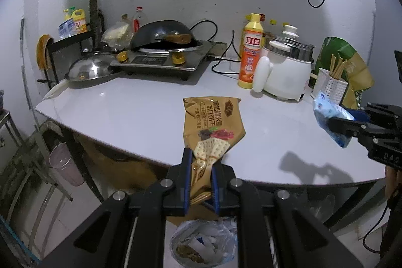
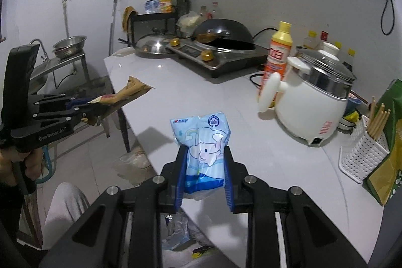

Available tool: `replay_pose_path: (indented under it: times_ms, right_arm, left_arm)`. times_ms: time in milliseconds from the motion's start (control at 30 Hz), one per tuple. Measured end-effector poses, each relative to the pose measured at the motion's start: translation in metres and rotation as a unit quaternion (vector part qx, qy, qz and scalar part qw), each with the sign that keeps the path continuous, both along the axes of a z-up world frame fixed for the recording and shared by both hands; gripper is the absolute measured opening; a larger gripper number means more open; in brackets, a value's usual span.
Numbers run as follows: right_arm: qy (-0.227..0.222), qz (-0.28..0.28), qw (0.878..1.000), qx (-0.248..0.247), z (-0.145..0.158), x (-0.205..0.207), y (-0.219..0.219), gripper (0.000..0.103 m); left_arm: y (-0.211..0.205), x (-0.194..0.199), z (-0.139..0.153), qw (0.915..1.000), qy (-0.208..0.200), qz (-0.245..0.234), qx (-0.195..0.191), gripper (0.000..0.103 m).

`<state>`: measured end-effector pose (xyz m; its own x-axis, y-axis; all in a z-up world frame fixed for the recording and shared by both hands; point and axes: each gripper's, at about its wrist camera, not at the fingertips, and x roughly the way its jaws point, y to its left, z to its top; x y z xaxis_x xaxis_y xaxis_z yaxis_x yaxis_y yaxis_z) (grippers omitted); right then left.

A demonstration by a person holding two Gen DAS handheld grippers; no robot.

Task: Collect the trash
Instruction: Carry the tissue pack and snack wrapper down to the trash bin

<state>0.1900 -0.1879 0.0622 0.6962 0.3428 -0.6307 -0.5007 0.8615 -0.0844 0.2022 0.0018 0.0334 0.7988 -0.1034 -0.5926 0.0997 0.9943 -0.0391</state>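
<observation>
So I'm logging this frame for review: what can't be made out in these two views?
- Bin, left view: the left gripper covers its rim, contents unclear.
- Cracker bag, left view: lower end hidden between the jaws.
- Blue pack, right view: small print too fine to read.
- Green bag, right view: cut off by the edge.

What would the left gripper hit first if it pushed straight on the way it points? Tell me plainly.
Shut on the brown cracker wrapper, the left gripper points slightly downward across the white countertop. Probably the wrapper's far end would touch that bare countertop first, short of the induction cooker; depth is uncertain.
</observation>
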Motion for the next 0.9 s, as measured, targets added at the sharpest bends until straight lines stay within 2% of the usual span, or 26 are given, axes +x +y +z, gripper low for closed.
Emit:
replay_pose_path:
  times_ms: [367,900]
  right_arm:
    - [0.007,0.033,0.999,-0.023,-0.013,-0.024,0.043,0.024]
    - [0.041,0.087,0.994,-0.047,-0.066,-0.052,0.104,0.024]
  left_arm:
    - [0.027,-0.044,-0.016,0.9998,-0.002,0.019,-0.010,0.013]
    - [0.067,-0.095,-0.077,0.9973,0.034,0.056,-0.033,0.013]
